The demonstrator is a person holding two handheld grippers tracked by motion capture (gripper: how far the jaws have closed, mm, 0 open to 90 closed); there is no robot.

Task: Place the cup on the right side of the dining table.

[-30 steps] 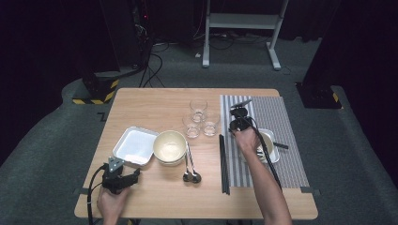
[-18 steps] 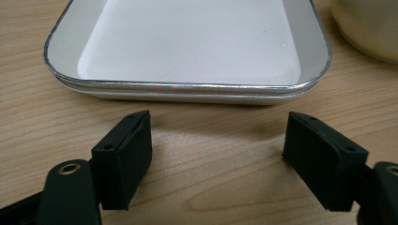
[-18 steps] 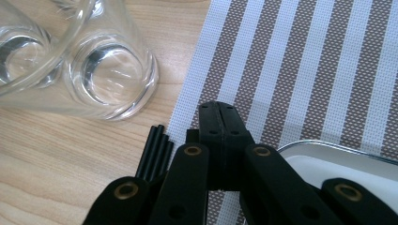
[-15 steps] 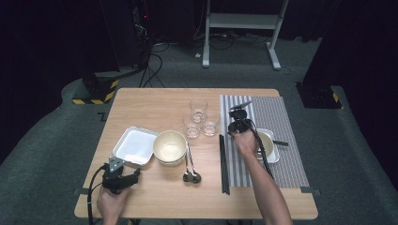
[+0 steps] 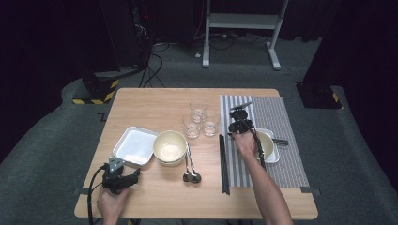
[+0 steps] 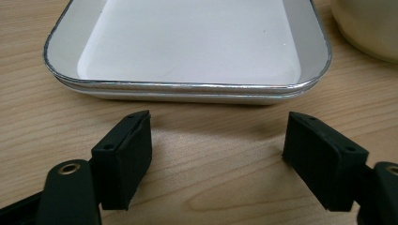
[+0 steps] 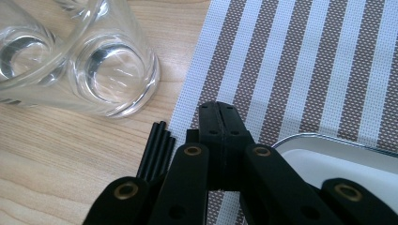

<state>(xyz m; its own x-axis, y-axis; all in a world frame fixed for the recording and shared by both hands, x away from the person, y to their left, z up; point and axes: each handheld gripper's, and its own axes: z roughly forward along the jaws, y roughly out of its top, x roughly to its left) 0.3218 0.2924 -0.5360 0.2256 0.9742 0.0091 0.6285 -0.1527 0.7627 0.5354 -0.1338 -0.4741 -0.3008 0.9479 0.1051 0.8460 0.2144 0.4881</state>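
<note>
My left gripper (image 5: 130,176) rests low at the table's near left corner, its jaws open with nothing between them (image 6: 218,136). Just ahead of it lies the near rim of an empty white square tray (image 6: 202,47) (image 5: 135,145). My right gripper (image 5: 235,127) stands shut and empty over the left edge of the striped placemat (image 5: 277,117), jaws pressed together (image 7: 218,115). Black chopsticks (image 7: 157,150) end just left of its jaws. A clear glass (image 7: 112,75) stands beyond them on the wood.
A cream bowl (image 5: 170,146) sits right of the tray, with two spoons (image 5: 190,174) beside it. Three glasses (image 5: 198,108) cluster mid-table. The chopsticks (image 5: 224,164) lie along the mat's left edge. A second white tray (image 5: 274,157) holding a bowl sits on the mat.
</note>
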